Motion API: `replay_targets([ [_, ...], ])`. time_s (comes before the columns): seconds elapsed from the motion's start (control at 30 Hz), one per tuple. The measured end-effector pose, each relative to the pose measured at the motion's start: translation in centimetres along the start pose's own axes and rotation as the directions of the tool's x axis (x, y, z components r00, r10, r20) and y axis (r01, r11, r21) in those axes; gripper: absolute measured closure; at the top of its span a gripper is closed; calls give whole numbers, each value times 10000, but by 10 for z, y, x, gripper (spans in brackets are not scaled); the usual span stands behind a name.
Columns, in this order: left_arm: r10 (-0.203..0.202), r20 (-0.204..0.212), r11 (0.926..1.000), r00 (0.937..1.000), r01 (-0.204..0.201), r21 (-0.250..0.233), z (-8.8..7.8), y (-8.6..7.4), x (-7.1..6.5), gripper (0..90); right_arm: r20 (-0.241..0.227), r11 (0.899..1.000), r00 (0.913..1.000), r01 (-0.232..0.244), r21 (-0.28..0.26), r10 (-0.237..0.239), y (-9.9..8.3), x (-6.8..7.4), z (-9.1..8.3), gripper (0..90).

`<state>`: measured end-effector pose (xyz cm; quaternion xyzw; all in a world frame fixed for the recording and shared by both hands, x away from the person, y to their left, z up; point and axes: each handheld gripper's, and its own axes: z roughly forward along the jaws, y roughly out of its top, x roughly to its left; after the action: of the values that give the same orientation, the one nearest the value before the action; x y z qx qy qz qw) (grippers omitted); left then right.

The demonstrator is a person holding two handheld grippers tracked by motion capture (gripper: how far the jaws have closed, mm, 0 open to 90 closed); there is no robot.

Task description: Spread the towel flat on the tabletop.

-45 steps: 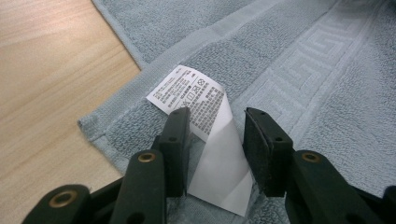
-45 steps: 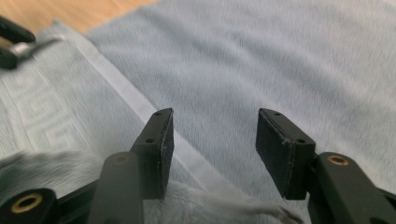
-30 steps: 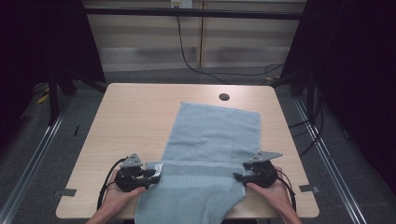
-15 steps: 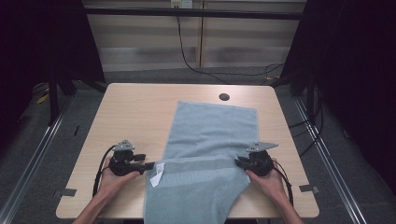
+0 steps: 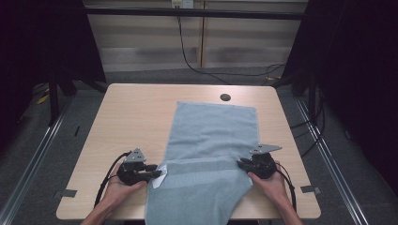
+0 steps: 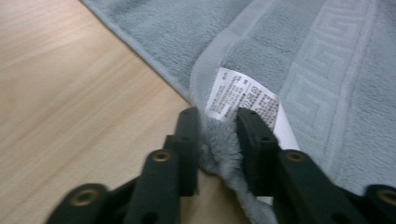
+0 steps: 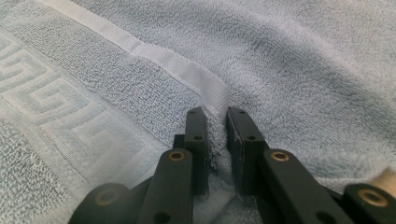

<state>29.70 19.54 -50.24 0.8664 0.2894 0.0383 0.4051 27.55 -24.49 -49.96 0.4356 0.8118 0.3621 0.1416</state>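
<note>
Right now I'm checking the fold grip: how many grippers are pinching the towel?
2. The left gripper pinches the towel at its left edge beside the white label; the right gripper pinches its right edge.

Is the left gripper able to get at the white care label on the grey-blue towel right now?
Probably yes: the left gripper is pinching the grey-blue towel edge right beside the white care label, which lies uncovered just past its jaws.
</note>
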Motion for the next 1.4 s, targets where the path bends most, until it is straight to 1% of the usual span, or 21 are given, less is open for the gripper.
replay_targets([
  [0.07,-136,176,9999,9998,136,-37,-1,-1,1,766,-29,10000,10000,-29,-55,29,-1,1,-2,797],
  [0.13,-337,348,9992,9988,344,-190,-2,-2,4,782,-30,9999,9999,-99,-51,99,-1,1,-3,798],
  [0.23,-548,371,9979,9978,560,-331,-3,-1,9,788,-54,10000,10000,-57,-81,56,-1,0,0,803],
  [0.33,-851,132,9945,9963,858,-604,-5,4,17,791,-6,9999,9999,-117,-95,117,5,-3,8,810],
  [0.43,-1306,-55,9887,9914,1299,-749,-1,8,31,792,24,9998,9999,-112,-161,113,15,-8,19,812],
  [0.5,-1476,-201,9861,9888,1455,-808,2,11,38,793,172,9995,9997,-183,-269,187,23,-13,28,814],
  [0.57,-1641,-219,9818,9862,1612,-1002,5,15,44,793,250,9990,9992,-315,-301,323,31,-21,37,813],
  [0.6,-1674,-261,9806,9855,1637,-1079,5,17,46,792,247,9973,9979,-588,-431,599,34,-28,41,814],
  [0.63,-1853,-135,9752,9826,1821,-1255,4,18,47,793,207,9940,9953,-930,-576,944,36,-35,45,814],
  [0.7,-1697,-79,9769,9855,1671,-1329,2,22,46,794,475,9947,9946,-899,-508,923,42,-38,49,815],
  [0.77,-1668,178,9704,9858,1673,-1740,-5,24,44,794,440,9947,9949,-883,-532,907,45,-39,49,820],
  [0.83,-1704,440,9622,9844,1759,-2079,-11,25,43,794,158,9899,9943,-1034,-966,1054,47,-39,40,823],
  [0.9,-1695,634,9530,9835,1800,-2438,-19,28,42,794,-2,9875,9951,-979,-1233,986,50,-37,29,827],
  [0.93,-1585,591,9540,9856,1683,-2480,-23,30,41,794,-32,9863,9959,-901,-1382,905,52,-35,22,827],
  [0.97,-1552,620,9525,9859,1660,-2554,-25,32,40,794,-65,9847,9966,-819,-1537,818,56,-33,13,831],
  [1.0,-1483,657,9493,9868,1607,-2700,-28,35,38,793,-62,9833,9968,-796,-1637,796,58,-32,8,831],
  [1.07,-1446,833,9390,9860,1633,-3026,-32,40,32,793,-116,9774,9970,-769,-1971,761,64,-29,-7,833],
  [1.2,-1038,687,9390,9922,1206,-3221,-42,52,21,793,-125,9691,9988,-491,-2419,475,77,-23,-37,839],
  [1.27,-836,638,9336,9945,1005,-3440,-52,61,17,793,-62,9642,9994,-337,-2632,332,83,-19,-52,840],
  [1.3,-671,582,9285,9960,837,-3619,-59,66,14,793,-54,9615,9996,-281,-2735,277,86,-16,-60,840],
  [1.4,-440,456,9164,9980,584,-3959,-79,79,9,793,-82,9444,9999,-92,-3288,69,93,-12,-82,840],
])
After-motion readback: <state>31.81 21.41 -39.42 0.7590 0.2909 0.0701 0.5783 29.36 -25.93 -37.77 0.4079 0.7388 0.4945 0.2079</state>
